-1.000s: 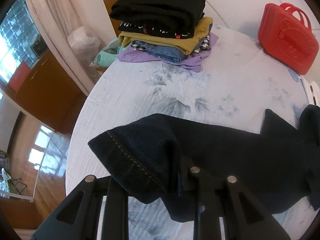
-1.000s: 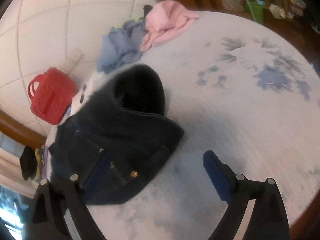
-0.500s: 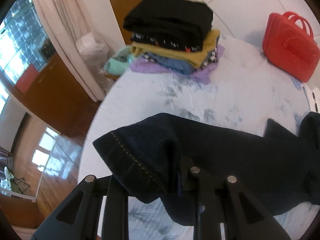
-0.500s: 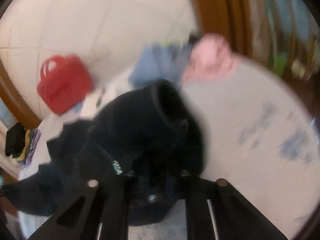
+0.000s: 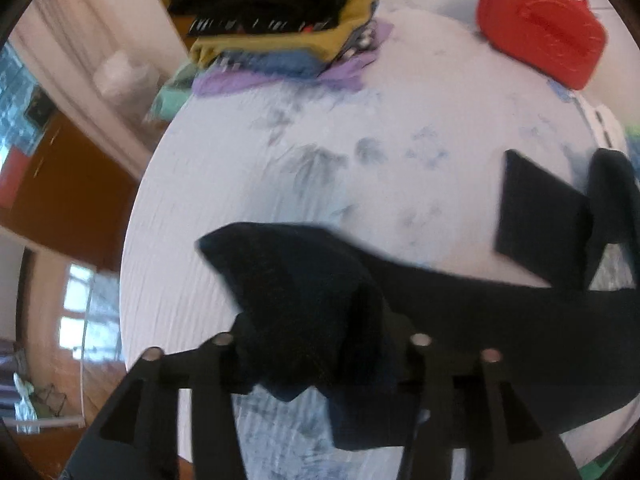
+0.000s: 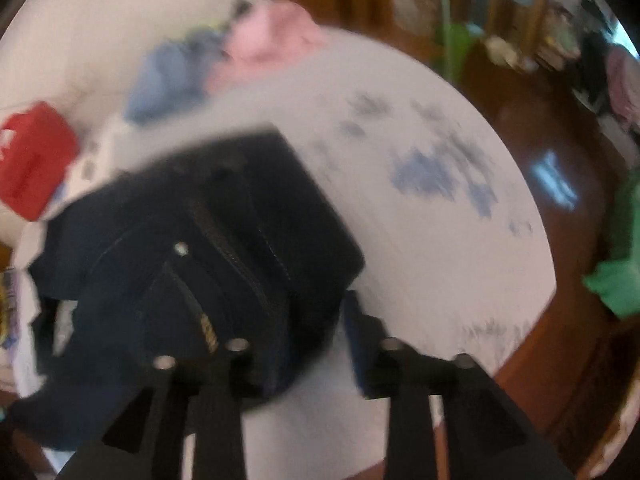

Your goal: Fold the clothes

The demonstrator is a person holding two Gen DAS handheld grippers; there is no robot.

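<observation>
The left gripper point(image 5: 320, 344) is closed on the hem end of the dark blue jeans point(image 5: 460, 312), with the cloth bunched up between its fingers and draped over them. From there one leg runs off to the right across the table point(image 5: 248, 184), which is covered in a pale cloth with a faint leaf print, and the other leg end point(image 5: 536, 208) sticks up stiffly near the right edge. At the far side of the table sits a stack of folded clothes point(image 5: 280, 24) (black on top, then yellow, blue and purple), and well to its right a red case point(image 5: 540, 28). In the right wrist view the right gripper point(image 6: 296, 344) has its fingers set apart, and the waist end of the jeans point(image 6: 224, 240), zipper up, lies partly over the left finger; the picture is blurred, so I cannot tell whether it has real hold of the cloth. Behind the jeans lie a pink garment point(image 6: 276, 36) and a light blue garment point(image 6: 168, 76), with the red case point(image 6: 32, 160) at the left.
</observation>
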